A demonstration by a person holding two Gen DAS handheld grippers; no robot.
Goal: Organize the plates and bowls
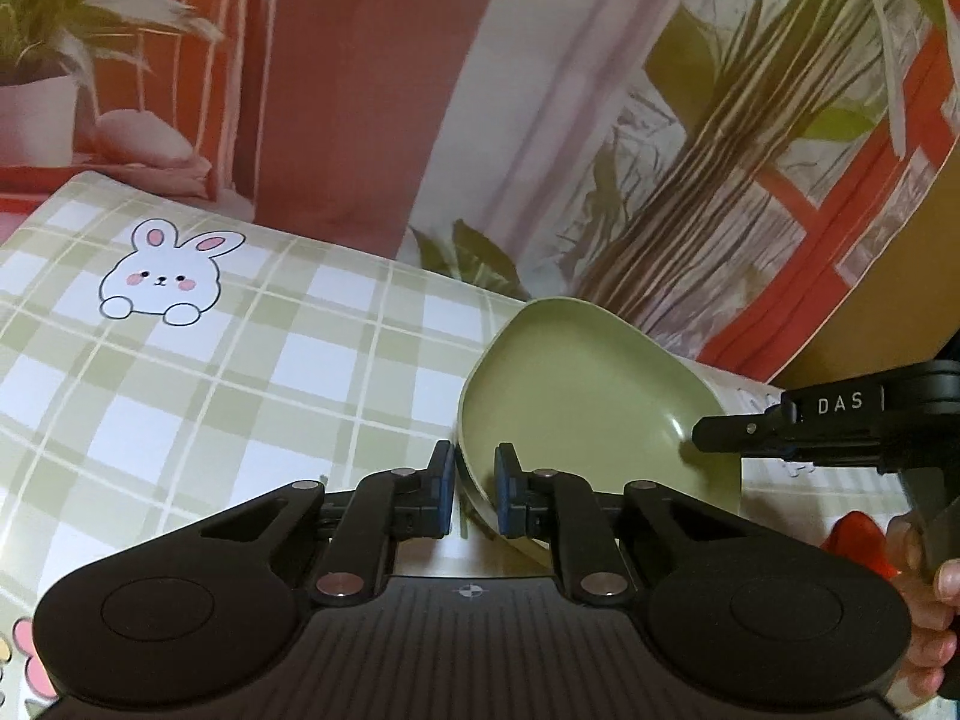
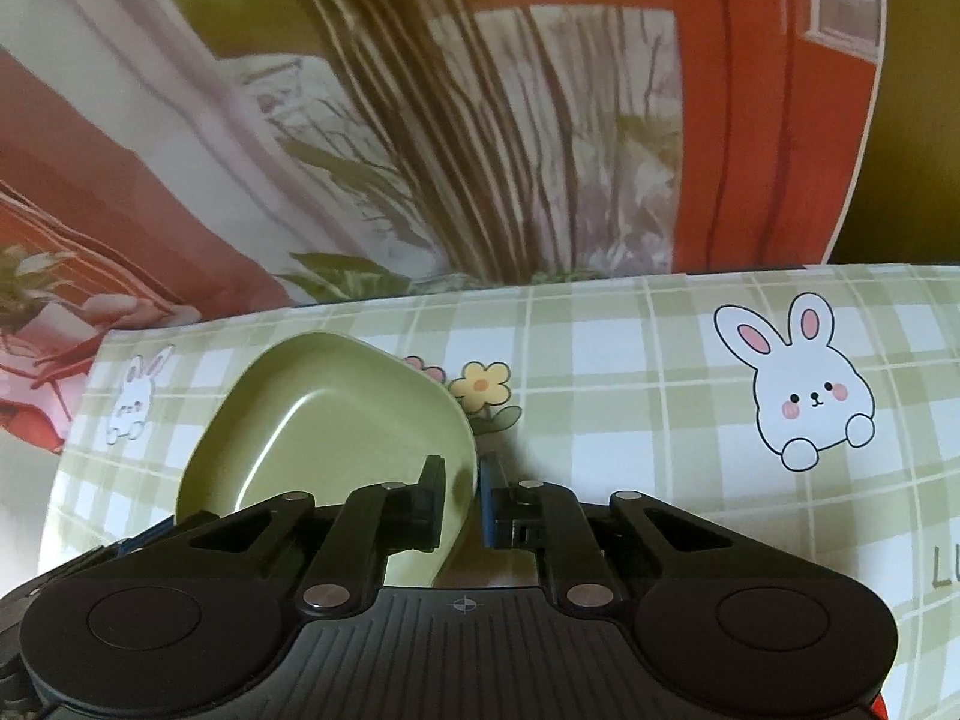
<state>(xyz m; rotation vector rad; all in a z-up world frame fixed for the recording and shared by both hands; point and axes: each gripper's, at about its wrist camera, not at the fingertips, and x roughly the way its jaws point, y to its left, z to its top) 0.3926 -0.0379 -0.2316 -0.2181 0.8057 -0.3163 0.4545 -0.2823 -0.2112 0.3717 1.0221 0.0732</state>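
Note:
A green rounded-square plate [image 1: 576, 396] is held tilted above the checked tablecloth [image 1: 240, 372]. My left gripper [image 1: 474, 492] is shut on the plate's left rim, one pad inside and one outside. My right gripper [image 2: 462, 501] is shut on the plate's [image 2: 324, 432] right rim in the same way. The right gripper also shows in the left wrist view [image 1: 738, 435], reaching in from the right onto the plate's far edge.
The tablecloth [image 2: 630, 408] has green checks with rabbit [image 1: 162, 282] and flower [image 2: 480, 385] prints. A printed backdrop of plants and red window frames [image 1: 660, 150] stands right behind the table. A red object [image 1: 858, 534] lies at the right, near a hand.

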